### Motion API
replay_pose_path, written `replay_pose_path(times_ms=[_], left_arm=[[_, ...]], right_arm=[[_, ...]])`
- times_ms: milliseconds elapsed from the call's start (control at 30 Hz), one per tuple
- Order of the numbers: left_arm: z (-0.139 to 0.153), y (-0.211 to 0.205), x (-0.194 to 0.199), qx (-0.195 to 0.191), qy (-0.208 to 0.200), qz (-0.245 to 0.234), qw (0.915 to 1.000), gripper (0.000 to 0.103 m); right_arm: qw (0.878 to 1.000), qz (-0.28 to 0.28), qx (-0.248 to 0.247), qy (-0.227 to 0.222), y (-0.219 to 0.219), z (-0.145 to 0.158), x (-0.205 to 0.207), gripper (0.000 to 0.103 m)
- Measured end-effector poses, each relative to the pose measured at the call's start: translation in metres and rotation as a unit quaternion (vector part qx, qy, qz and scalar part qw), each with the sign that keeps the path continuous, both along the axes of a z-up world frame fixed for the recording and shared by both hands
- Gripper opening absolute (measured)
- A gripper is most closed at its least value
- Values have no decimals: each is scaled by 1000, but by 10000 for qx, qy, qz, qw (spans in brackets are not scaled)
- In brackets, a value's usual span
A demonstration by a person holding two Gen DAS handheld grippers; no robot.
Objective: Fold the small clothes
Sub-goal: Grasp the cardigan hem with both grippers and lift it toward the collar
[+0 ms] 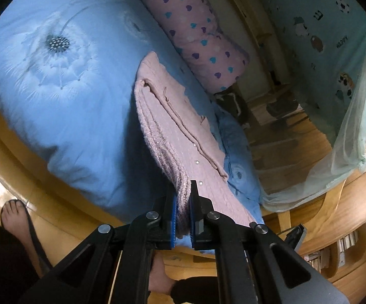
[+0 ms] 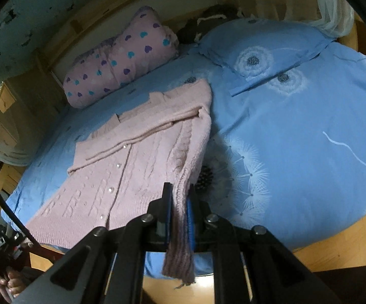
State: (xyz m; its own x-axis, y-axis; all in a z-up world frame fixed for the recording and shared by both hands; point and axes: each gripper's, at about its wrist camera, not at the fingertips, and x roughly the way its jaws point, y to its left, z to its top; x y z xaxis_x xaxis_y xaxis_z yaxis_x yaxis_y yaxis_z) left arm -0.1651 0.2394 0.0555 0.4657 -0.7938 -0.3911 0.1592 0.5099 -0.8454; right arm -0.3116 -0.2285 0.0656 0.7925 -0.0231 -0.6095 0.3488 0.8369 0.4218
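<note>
- Left tongs [image 1: 183, 217], in the left wrist view, are pressed together on a bunched edge of the pink knitted cardigan [image 1: 175, 126]; we see the knit squeezed between the blue pads at 6 o'clock.
- From that pinch the cardigan runs up toward 12 o'clock, its far part lying on the blue duvet [image 1: 56, 76] of the bed, just short of the heart-print pillow [image 1: 195, 33].
- We judge the knit soft, limp and fairly thick: it will sag between holds and stretch if tugged, so hems and corners, taken several layers at once, look the safest places to hold.
- Right tongs [image 2: 180, 215], in the right wrist view, pinch a ribbed strip of the cardigan [image 2: 132, 157], probably a cuff or hem end, which hangs loose below the pads at 6 o'clock.
- Its body spreads from the tongs toward 10 o'clock, buttons up, flat on the duvet [image 2: 297, 139], with one sleeve folded across the chest.
- We expect the pearl buttons to snag little, but the loose sleeve could slide out of a fold.
</note>
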Motion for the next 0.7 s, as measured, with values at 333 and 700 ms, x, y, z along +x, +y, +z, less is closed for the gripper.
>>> replay_pose_path(times_ms=[333,700], left_arm=[[8,3,-6,-4,-182,-28,9998,0],[16,8,-22,46,-336,-52,9994,0]], right_arm=[[9999,103,-108,-88,7,4,-20,10],[9992,258,-151,-265,13,11,-31,8]])
